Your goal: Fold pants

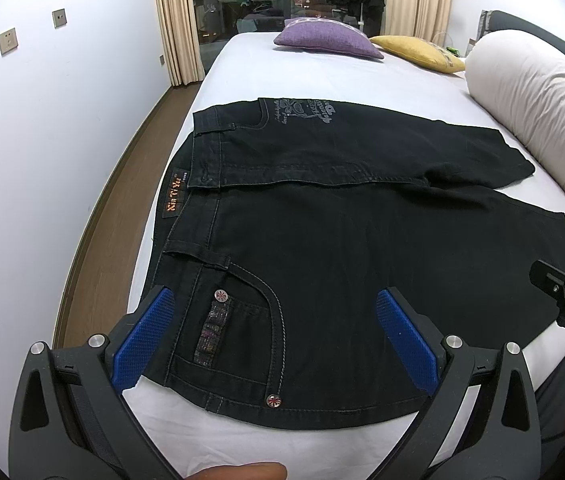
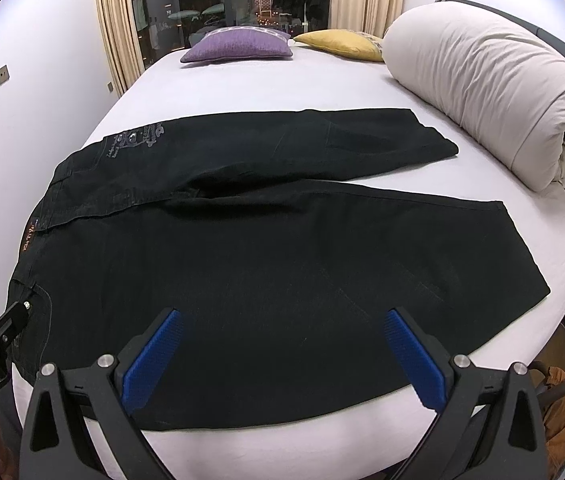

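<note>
black denim pants [image 1: 322, 240] lie flat on the bed [image 1: 322, 64], waistband toward the left edge, both legs running right toward the rolled white duvet [image 1: 538, 112]. the far leg is angled away from the near one. my left tongs [image 1: 274, 336] are spread wide above the front pocket near the waistband, holding nothing. my right tongs [image 2: 282, 344] are also spread wide over the near leg, empty. purple pillow [image 2: 238, 46] and yellow pillow [image 2: 342, 44] sit at the far end.
</note>
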Demonstrator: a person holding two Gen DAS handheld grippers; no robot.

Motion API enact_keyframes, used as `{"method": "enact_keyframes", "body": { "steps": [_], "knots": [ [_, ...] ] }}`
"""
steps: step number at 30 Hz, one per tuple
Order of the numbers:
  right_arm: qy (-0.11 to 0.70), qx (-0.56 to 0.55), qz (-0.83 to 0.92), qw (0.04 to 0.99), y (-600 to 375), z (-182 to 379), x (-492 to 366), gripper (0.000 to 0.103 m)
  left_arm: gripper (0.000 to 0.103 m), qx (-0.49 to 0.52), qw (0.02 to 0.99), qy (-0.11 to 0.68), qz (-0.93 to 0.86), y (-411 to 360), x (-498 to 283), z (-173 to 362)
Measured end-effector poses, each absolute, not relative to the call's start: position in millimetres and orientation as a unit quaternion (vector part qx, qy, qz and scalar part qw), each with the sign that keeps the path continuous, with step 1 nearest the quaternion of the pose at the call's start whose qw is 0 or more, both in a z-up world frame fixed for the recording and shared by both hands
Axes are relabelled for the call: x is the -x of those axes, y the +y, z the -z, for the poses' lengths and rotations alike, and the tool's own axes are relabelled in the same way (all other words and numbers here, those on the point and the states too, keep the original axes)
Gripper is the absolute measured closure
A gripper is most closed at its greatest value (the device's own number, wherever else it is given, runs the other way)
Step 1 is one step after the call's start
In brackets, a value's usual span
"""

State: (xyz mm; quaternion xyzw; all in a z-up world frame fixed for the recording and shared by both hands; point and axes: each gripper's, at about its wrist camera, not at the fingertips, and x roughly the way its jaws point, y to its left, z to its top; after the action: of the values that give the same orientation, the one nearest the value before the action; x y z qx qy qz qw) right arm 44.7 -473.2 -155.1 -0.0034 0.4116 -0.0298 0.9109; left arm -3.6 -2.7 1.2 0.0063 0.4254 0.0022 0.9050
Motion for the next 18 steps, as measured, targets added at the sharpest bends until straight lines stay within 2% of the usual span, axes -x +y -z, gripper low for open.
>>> {"method": "enact_keyframes", "body": {
  "steps": [18],
  "knots": [
    [0.42,-0.002,0.027,0.907,-466,152,-37,0.0,0.0,-0.007,0.905,0.425,-0.001,-2,2,2]
  ]
}}
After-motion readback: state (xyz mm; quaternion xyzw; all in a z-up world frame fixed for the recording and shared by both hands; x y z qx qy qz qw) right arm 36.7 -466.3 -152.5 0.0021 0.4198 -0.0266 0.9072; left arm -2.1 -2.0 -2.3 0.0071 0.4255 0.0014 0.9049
